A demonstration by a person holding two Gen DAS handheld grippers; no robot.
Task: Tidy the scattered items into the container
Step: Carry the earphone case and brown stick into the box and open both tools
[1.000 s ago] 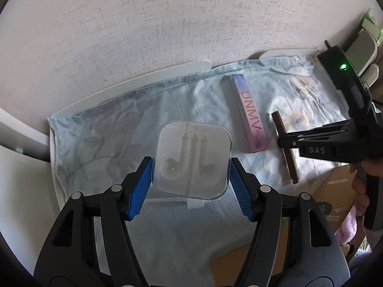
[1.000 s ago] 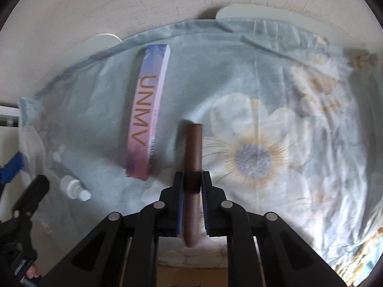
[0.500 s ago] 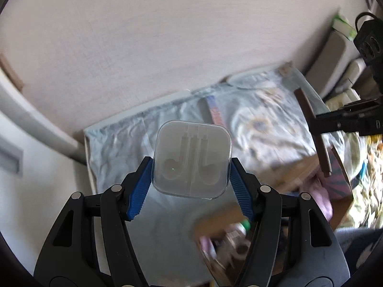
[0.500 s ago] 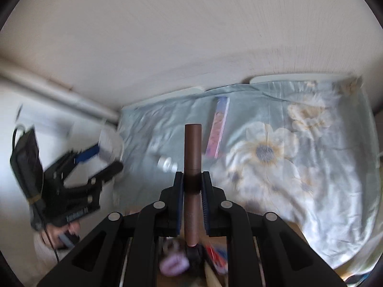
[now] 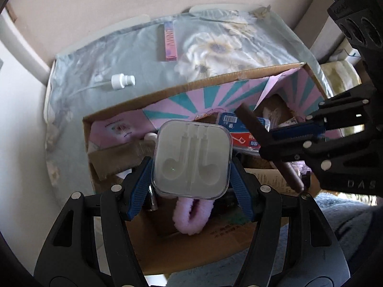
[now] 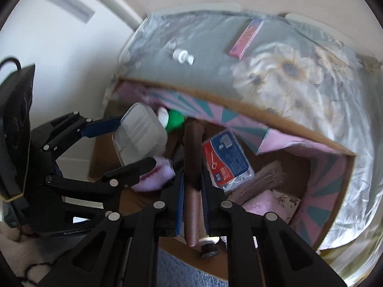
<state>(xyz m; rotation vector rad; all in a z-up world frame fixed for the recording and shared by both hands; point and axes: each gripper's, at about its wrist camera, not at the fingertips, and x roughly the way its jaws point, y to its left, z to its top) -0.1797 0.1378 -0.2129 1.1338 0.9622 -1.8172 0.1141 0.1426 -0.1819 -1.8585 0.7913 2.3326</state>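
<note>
My left gripper (image 5: 191,167) is shut on a clear plastic earphone case (image 5: 192,160) and holds it above the open cardboard box (image 5: 215,83). My right gripper (image 6: 192,174) is shut on a brown tube (image 6: 192,167), also held over the box (image 6: 275,119). The right gripper shows in the left wrist view (image 5: 294,134) with the tube (image 5: 268,143); the left gripper (image 6: 129,143) and case (image 6: 140,136) show in the right wrist view. On the floral cloth lie a pink UNMV box (image 5: 170,41) and a white pump cap (image 5: 122,81).
The box holds a pink fluffy item (image 5: 191,217), a blue-red packet (image 6: 227,157), a green-white bottle (image 6: 172,117) and cardboard pieces. The cloth-covered table (image 6: 299,71) stands against a wall. A white wall or cabinet is at the left.
Both grippers have lifted off the cloth with their items and pulled back over the cardboard box, which has come into view below them.
</note>
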